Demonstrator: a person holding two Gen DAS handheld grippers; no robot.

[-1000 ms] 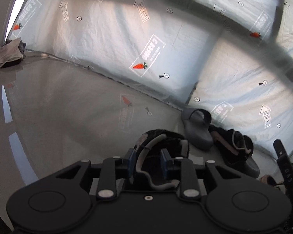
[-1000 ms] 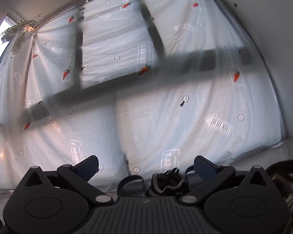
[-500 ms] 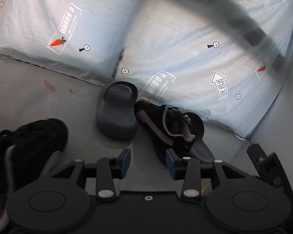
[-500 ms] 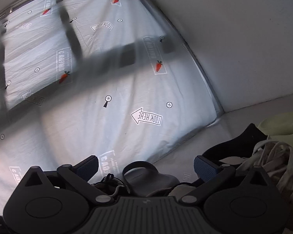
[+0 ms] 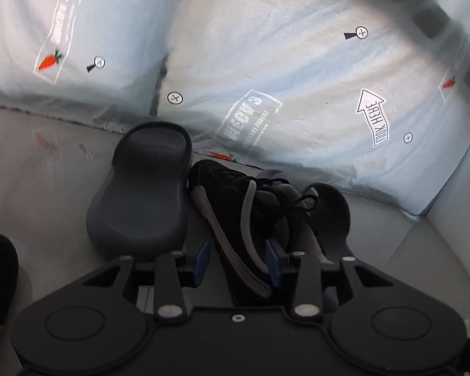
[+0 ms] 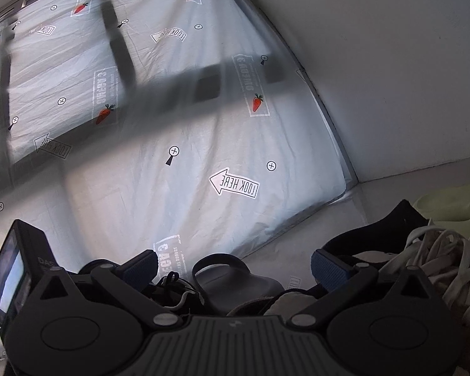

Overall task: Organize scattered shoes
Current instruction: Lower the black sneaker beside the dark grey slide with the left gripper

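Left hand-held gripper: half open, black sneaker set between its pads, not yet squeezed | Sneaker: lies on the floor, just right of the grey slide, near the sheet-covered wall | Right hand-held gripper: held wide, nothing in it | Tip: the pads are best closed on the shoe's middle, gently, clear of laces.

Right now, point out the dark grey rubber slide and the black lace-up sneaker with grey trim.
dark grey rubber slide (image 5: pixel 141 194), left wrist view, footbed
black lace-up sneaker with grey trim (image 5: pixel 225 194), left wrist view, black upper
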